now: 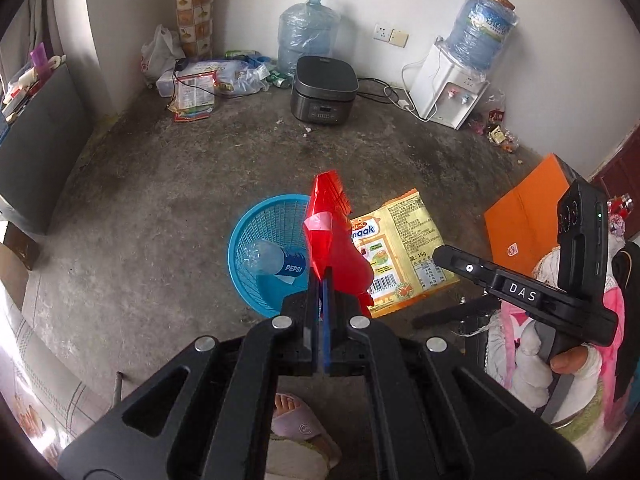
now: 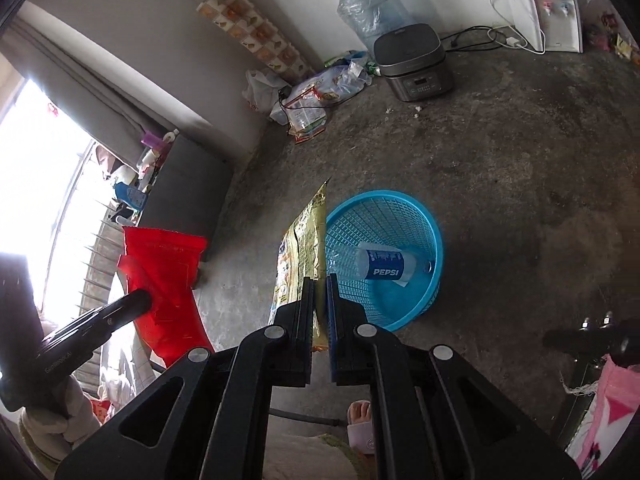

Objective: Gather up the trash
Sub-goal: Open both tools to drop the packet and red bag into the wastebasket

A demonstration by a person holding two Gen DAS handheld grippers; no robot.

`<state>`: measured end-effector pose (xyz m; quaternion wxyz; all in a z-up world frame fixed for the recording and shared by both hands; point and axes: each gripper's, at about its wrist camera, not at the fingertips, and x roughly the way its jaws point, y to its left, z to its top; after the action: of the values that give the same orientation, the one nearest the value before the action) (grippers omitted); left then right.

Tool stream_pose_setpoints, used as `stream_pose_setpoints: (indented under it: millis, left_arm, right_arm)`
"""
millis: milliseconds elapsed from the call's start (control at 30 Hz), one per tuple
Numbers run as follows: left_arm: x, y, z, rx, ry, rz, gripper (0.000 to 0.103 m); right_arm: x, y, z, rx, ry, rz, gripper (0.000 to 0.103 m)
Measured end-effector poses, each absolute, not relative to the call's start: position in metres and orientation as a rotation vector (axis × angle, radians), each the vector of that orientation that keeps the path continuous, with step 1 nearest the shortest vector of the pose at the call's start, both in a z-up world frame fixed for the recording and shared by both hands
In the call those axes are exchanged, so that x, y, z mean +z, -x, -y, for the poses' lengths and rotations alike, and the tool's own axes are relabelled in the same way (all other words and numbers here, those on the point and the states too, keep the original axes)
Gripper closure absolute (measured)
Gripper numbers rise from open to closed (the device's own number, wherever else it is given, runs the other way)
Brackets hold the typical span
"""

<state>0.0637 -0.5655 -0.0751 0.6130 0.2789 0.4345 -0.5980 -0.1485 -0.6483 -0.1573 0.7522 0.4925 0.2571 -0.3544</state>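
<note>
Indoors, on a bare concrete floor (image 1: 168,184), a round blue mesh basket (image 1: 250,240) sits with a Pepsi bottle (image 1: 280,263) lying on its side inside it. The left tongs (image 1: 322,280) are clenched on a red plastic wrapper (image 1: 326,232), held up in the air over the basket's right rim. The right tongs (image 2: 320,280) are clenched on a yellow snack packet (image 2: 304,248), held edge-on just left of the basket in the right wrist view. Both wrappers are off the floor and outside the basket. Against the far wall stand a dark rice cooker (image 1: 324,90), a large water jug (image 1: 308,30) and a white water dispenser (image 1: 448,92). An orange folder (image 1: 524,216) lies to the right.
</note>
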Motion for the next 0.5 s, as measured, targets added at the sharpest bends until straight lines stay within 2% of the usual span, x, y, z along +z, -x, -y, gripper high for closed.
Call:
stream_pose_setpoints:
  millis: [200,267,333,367,400,433,500]
  left_arm:
    - [-0.135,-0.068,0.624,-1.342,-0.739,-1.06,0.103]
    - [-0.153,-0.072,0.639,-1.321,-0.746,-1.079,0.099]
    - [-0.168,-0.078,0.65,-1.299,-0.748,-1.104,0.084]
    - [-0.174,-0.08,0.653,-1.283,-0.756,-1.107,0.078]
    - [-0.178,-0.081,0.656,-1.275,-0.76,-1.106,0.069]
    - [-0.181,-0.082,0.657,-1.266,-0.763,-1.106,0.066]
    - [-0.184,-0.084,0.658,-1.252,-0.764,-1.116,0.065]
  right_arm:
    - [-0.207,0.131,0.694,-0.867,-1.106,-0.646,0.095]
    - [-0.224,0.122,0.704,-0.894,-1.105,-0.69,0.094]
    - [-0.243,0.112,0.714,-0.913,-1.107,-0.74,0.092]
    - [-0.253,0.109,0.717,-0.911,-1.12,-0.76,0.088]
    - [-0.261,0.106,0.72,-0.915,-1.13,-0.773,0.079]
    - [-0.266,0.106,0.72,-0.925,-1.135,-0.78,0.074]
    - [-0.271,0.105,0.719,-0.92,-1.15,-0.771,0.074]
